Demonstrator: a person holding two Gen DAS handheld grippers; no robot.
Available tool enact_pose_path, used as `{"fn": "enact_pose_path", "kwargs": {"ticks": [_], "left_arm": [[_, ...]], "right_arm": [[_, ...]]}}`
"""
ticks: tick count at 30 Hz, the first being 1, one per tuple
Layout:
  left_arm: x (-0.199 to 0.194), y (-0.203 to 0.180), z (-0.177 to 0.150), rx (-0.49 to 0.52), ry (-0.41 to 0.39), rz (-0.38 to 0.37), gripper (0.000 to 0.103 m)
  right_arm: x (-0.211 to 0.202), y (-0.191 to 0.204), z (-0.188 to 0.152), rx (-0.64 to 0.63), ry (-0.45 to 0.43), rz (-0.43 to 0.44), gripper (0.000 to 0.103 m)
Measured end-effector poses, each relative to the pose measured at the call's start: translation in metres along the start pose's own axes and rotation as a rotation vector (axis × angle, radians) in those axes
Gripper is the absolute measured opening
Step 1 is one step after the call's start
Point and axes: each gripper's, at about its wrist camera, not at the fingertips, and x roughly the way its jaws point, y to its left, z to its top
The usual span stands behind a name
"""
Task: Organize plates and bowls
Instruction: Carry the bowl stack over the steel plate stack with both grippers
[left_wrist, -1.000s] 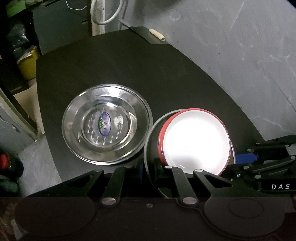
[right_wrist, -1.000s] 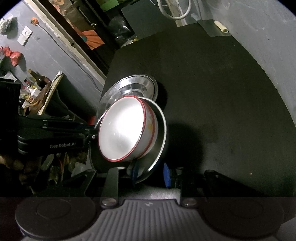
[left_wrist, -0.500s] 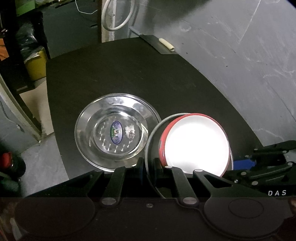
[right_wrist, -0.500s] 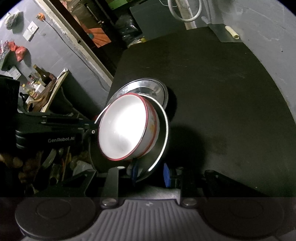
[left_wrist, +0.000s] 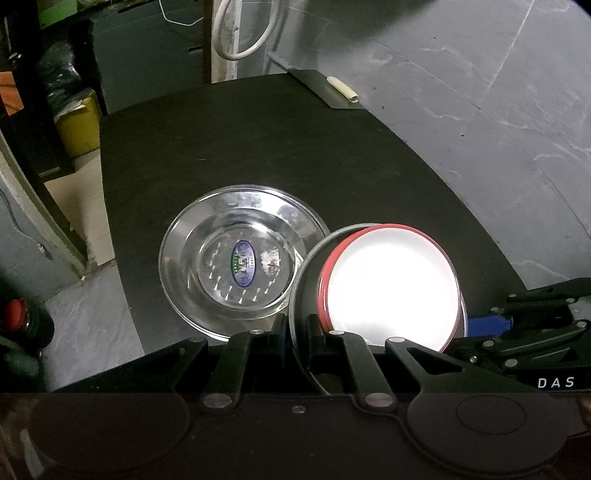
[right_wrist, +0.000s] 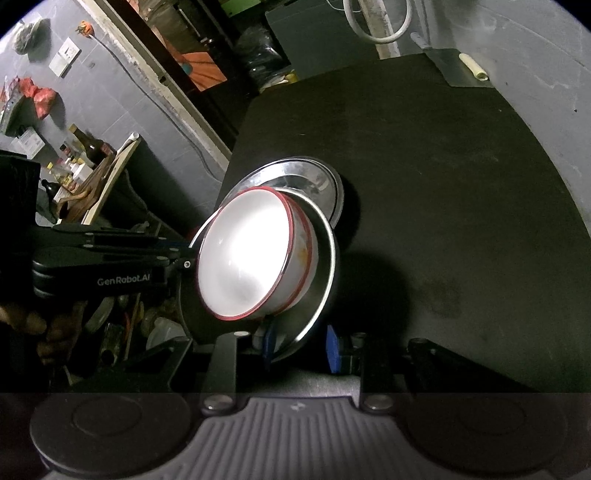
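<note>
A white bowl with a red rim (left_wrist: 391, 291) sits in a steel plate (left_wrist: 306, 266) held above the black table (left_wrist: 258, 147). My left gripper (left_wrist: 297, 332) is shut on that plate's near rim. In the right wrist view the bowl (right_wrist: 247, 254) and held plate (right_wrist: 327, 258) show tilted; my right gripper (right_wrist: 299, 345) stands open, its jaws astride the plate's rim. A second steel plate with a blue sticker (left_wrist: 240, 262) lies flat on the table just left of the held one, also in the right wrist view (right_wrist: 314, 177).
A dark flat sheet with a small cream roll (left_wrist: 343, 88) lies at the table's far right corner. A white hose loop (left_wrist: 243, 33) hangs behind. The table's left edge (left_wrist: 110, 229) drops to floor clutter; a shelf of bottles (right_wrist: 81, 155) stands left.
Both grippers and the held plate with the bowl have drawn back and up from the table. The sticker plate now looks smaller and farther away. The grips are unchanged.
</note>
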Motion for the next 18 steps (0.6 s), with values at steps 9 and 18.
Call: {"fn": "enact_pose_path", "kwargs": {"ticks": [9, 18], "left_arm": [[-0.0009, 0.0024, 0.0012, -0.009, -0.002, 0.005, 0.009], [-0.0024, 0.0051, 0.0019, -0.02, -0.007, 0.008, 0.009]], "right_arm": [[0.001, 0.0007, 0.0014, -0.006, 0.002, 0.003, 0.032], [0.0039, 0.001, 0.0055, -0.01, 0.006, 0.008, 0.032]]}}
